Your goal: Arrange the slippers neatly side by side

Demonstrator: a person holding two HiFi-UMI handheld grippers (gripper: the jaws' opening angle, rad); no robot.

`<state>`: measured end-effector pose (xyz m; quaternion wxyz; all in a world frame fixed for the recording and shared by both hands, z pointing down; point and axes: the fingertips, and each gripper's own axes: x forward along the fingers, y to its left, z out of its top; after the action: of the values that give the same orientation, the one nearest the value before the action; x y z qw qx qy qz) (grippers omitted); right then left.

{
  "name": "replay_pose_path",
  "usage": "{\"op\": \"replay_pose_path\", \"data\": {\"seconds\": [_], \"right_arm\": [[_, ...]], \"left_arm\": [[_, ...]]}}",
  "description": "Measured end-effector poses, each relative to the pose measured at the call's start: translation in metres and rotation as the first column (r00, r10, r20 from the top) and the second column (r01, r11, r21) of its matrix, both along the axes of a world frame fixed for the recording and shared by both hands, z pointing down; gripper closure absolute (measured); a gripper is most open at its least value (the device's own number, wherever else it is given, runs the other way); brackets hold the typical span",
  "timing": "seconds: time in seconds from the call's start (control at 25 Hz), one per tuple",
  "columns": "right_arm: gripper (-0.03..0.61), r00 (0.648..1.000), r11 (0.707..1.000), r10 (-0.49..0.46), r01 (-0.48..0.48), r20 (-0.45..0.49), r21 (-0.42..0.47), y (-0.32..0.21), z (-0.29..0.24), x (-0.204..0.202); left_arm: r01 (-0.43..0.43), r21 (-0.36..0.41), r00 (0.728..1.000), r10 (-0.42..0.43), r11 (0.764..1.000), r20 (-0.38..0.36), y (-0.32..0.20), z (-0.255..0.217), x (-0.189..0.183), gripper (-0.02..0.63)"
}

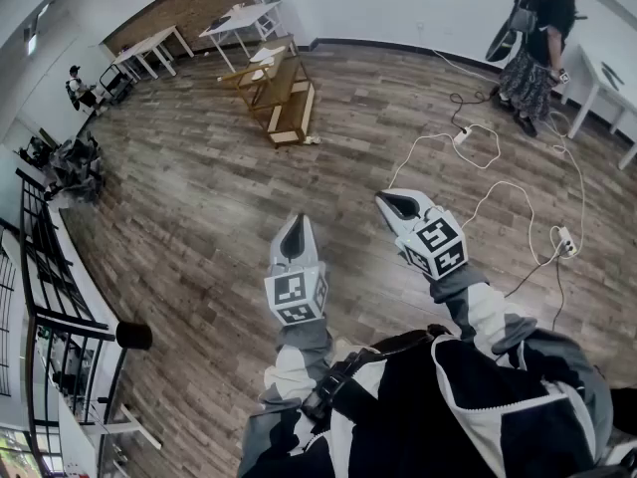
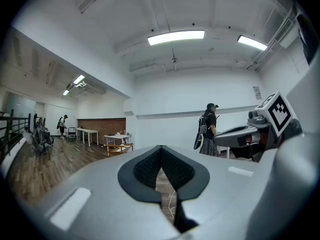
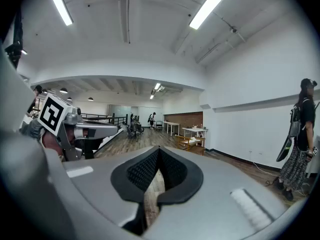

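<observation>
Head view shows your left gripper (image 1: 296, 231) and right gripper (image 1: 396, 205) both pressed together on nothing, held over bare floor (image 1: 199, 217). No slippers appear in any view, so you must go looking for them, and you could trip on the cables (image 1: 480, 143).

Two grippers up front: left gripper (image 1: 296, 229), right gripper (image 1: 390, 201). Two bystanders out there: one bystander (image 1: 537, 38) far right, another bystander (image 1: 78, 86) far left. Two white tables by the brick wall: table (image 1: 149, 46), table (image 1: 242, 16). One wooden rack (image 1: 284, 93). Two power strips: power strip (image 1: 463, 135), power strip (image 1: 565, 239).
</observation>
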<state>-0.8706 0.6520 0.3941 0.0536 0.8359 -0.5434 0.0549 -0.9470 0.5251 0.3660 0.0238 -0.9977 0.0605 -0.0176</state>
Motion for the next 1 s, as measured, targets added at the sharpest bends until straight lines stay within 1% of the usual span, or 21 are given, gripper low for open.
{"op": "replay_pose_path", "data": {"seconds": [0.16,0.36,0.56,0.68,0.84,1.0], "right_arm": [[0.577,1.000,1.000,-0.002,0.002,0.000,0.002,-0.002,0.001,0.000],[0.577,1.000,1.000,-0.011,0.011,0.005,0.009,-0.002,-0.001,-0.001],[0.574,1.000,0.999,-0.001,0.001,-0.010,0.045,0.003,-0.007,0.000],[0.574,1.000,0.999,-0.004,0.004,-0.006,0.044,0.003,-0.006,0.003],[0.574,1.000,0.999,-0.003,0.003,0.005,0.038,0.004,-0.003,0.008],[0.574,1.000,0.999,0.002,-0.002,0.009,0.037,-0.007,0.002,0.014]], "left_arm": [[-0.015,-0.005,1.000,0.015,1.000,0.026,0.000,0.008,0.001,0.606],[-0.020,0.011,1.000,0.020,1.000,0.015,0.001,0.005,0.003,0.606],[-0.029,0.016,0.999,0.029,0.999,0.022,0.005,0.008,0.005,0.606],[-0.032,0.021,0.999,0.032,0.999,0.027,0.006,0.007,0.008,0.606],[-0.033,0.008,0.999,0.033,0.999,0.031,0.007,0.004,0.013,0.606],[-0.045,0.010,0.999,0.044,0.999,0.025,-0.005,0.010,0.023,0.606]]}}
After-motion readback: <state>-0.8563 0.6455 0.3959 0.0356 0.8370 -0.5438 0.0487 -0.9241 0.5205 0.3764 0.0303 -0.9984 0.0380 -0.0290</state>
